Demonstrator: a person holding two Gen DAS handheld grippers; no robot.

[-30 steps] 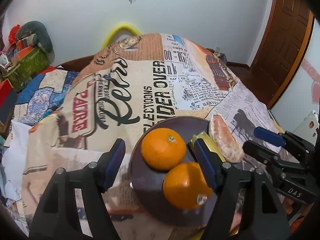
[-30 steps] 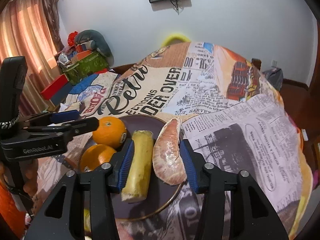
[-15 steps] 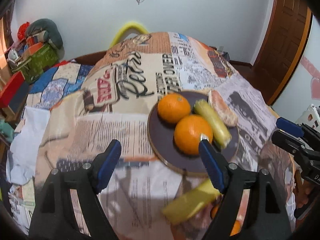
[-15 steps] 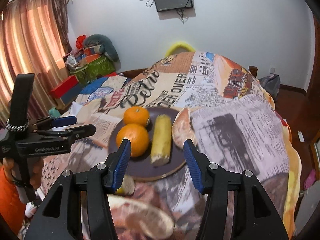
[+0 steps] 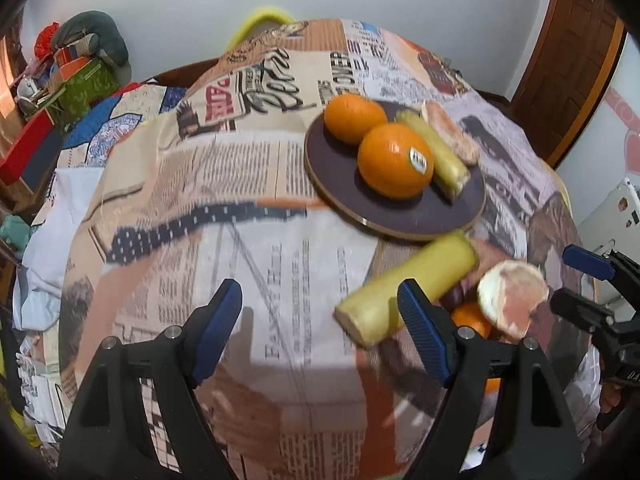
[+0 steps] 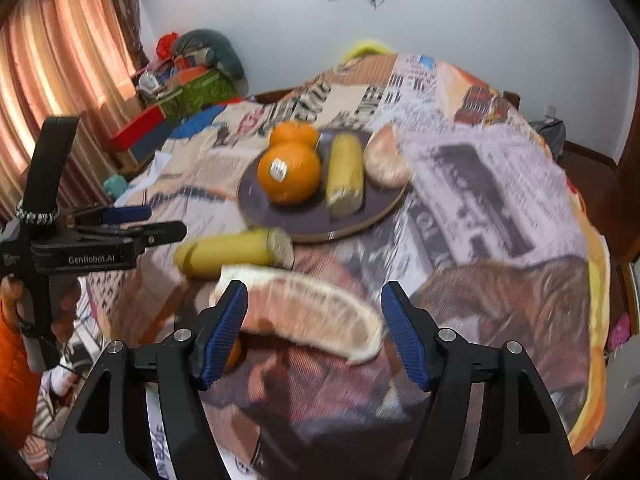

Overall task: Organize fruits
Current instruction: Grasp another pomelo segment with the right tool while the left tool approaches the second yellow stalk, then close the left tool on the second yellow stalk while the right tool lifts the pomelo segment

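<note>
A dark round plate (image 5: 452,208) (image 6: 304,220) on the printed tablecloth holds two oranges (image 5: 394,160) (image 6: 289,172), a yellow banana piece (image 5: 438,156) (image 6: 345,174) and a pomelo wedge (image 5: 450,132) (image 6: 386,158). Off the plate, near the front edge, lie a second banana piece (image 5: 408,284) (image 6: 234,252), a pomelo wedge (image 5: 512,300) (image 6: 312,316) and a partly hidden orange (image 5: 472,318). My left gripper (image 5: 320,328) is open and empty, left of the loose banana. My right gripper (image 6: 314,332) is open, its jaws on either side of the loose pomelo wedge.
The table is round, covered with a newspaper-print cloth (image 5: 240,200). A yellow chair back (image 5: 262,20) stands behind it. Boxes and bags (image 6: 188,80) pile up by the curtain at the left. A wooden door (image 5: 576,52) is at the right.
Both grippers have pulled back and up from the plate. The loose banana piece, pomelo wedge and orange in front of the plate have come into view.
</note>
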